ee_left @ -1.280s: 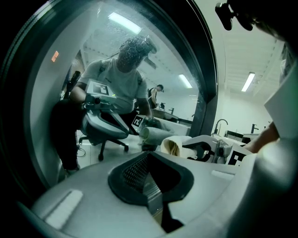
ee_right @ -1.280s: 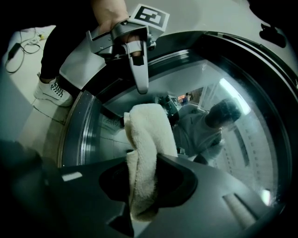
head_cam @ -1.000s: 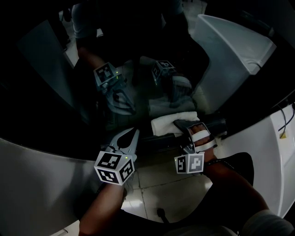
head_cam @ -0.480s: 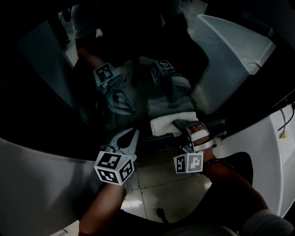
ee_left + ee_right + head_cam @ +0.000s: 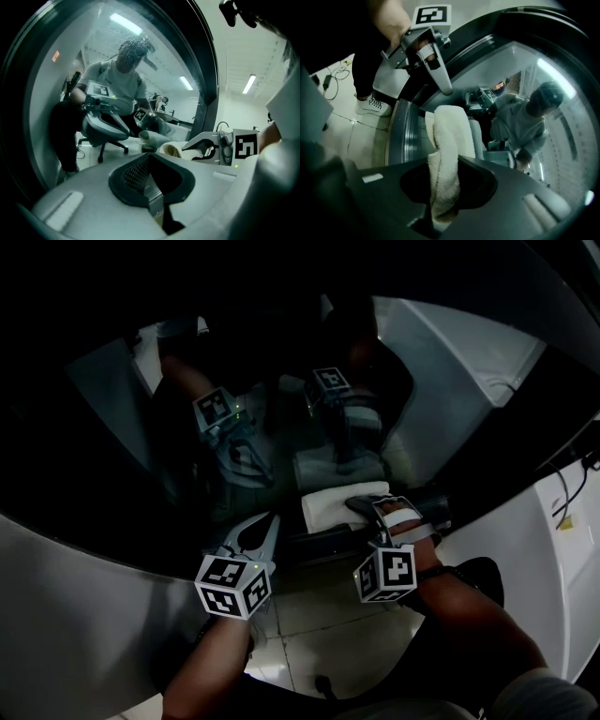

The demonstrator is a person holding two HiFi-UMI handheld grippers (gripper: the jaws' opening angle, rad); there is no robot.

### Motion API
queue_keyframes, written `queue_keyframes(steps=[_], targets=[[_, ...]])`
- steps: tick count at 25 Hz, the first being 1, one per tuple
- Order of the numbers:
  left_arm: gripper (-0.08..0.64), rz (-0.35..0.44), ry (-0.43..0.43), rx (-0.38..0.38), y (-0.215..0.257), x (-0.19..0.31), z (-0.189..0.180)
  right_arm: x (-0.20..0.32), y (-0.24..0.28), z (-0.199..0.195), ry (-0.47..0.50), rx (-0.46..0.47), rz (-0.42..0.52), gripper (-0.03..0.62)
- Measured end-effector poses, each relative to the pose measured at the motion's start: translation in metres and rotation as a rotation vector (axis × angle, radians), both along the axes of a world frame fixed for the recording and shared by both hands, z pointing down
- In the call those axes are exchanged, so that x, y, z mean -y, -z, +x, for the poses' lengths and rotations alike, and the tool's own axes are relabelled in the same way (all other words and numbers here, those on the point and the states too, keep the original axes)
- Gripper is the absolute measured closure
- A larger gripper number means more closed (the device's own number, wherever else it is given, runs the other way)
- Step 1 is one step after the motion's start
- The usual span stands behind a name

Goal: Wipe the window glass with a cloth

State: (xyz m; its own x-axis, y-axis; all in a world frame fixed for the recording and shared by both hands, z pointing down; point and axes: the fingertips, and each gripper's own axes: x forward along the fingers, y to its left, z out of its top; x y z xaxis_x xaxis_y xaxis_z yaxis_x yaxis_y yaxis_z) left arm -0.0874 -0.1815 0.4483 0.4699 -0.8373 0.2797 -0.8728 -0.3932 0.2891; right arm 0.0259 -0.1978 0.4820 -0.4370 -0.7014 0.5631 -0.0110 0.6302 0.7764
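Right gripper (image 5: pixel 372 506) clamps the white cloth (image 5: pixel 326 506) against the window glass (image 5: pixel 122 418), with the closed, empty left gripper (image 5: pixel 266 523) just beside.

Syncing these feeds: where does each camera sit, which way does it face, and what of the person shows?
Head view: on the head, steeply down at the window glass; both arms, left tongs, right tongs gripping the cloth.
Left gripper view: on the left tongs, facing the glass; right tongs at right.
Right gripper view: on the right tongs, along the cloth toward the glass; left tongs above.
Shared: glass and cloth, all three.
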Motion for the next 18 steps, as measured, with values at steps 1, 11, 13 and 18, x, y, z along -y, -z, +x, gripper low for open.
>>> queue_keyframes(steps=[1, 11, 13, 18], targets=[[0.543, 0.004, 0.001, -0.003, 0.001, 0.002, 0.001, -0.002, 0.008, 0.003, 0.0, -0.002, -0.012, 0.511], [0.543, 0.007, 0.004, -0.022, -0.003, 0.002, -0.003, -0.022, 0.146, 0.032, -0.014, 0.091, 0.178, 0.511], [0.543, 0.007, 0.007, -0.016, -0.003, 0.003, -0.003, -0.02, 0.183, 0.041, -0.017, 0.116, 0.275, 0.512], [0.543, 0.016, 0.01, -0.002, -0.002, 0.002, -0.004, -0.015, 0.27, 0.058, -0.02, 0.171, 0.549, 0.512]])
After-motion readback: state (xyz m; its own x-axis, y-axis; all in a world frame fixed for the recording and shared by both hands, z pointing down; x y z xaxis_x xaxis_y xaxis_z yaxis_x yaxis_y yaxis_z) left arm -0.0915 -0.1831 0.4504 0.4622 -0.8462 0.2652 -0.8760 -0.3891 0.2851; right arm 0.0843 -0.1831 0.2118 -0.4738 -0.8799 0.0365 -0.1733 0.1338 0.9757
